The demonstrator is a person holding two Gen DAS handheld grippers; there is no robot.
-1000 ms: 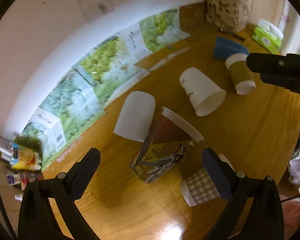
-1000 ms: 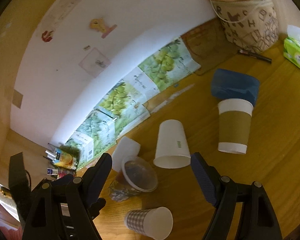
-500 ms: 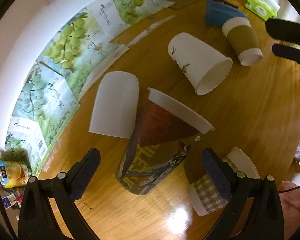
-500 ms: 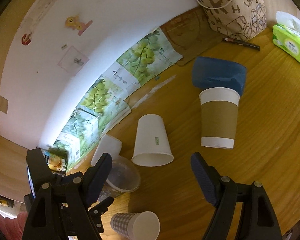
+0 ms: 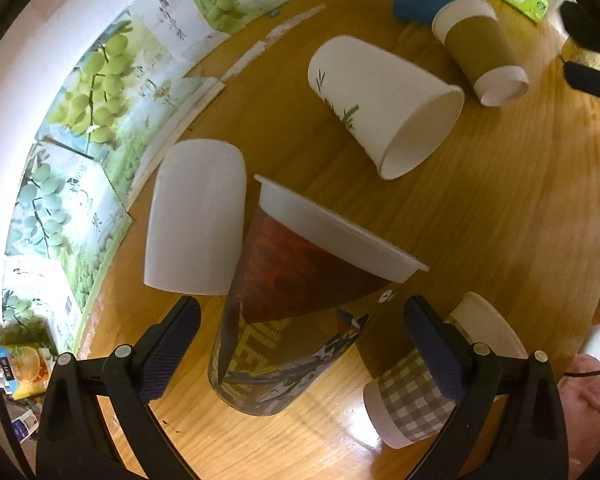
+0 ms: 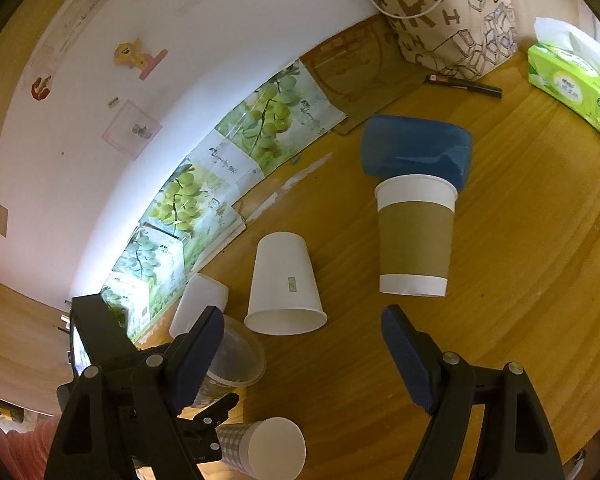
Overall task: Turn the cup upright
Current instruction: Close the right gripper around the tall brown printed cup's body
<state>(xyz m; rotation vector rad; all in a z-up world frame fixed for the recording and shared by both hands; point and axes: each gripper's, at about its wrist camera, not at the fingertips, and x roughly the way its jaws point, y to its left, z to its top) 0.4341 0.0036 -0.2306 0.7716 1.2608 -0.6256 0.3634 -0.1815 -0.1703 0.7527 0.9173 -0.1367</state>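
Printed brown cup (image 5: 300, 304), on its side

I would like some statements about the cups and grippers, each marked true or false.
1. The left gripper is open, its fingers either side of the printed cup. True.
2. The right gripper is shut on the brown-sleeved cup. False: it is open and holds nothing.
3. The checked cup lies on its side. True.
4. A red case lies behind the brown-sleeved cup. False: the case is blue.
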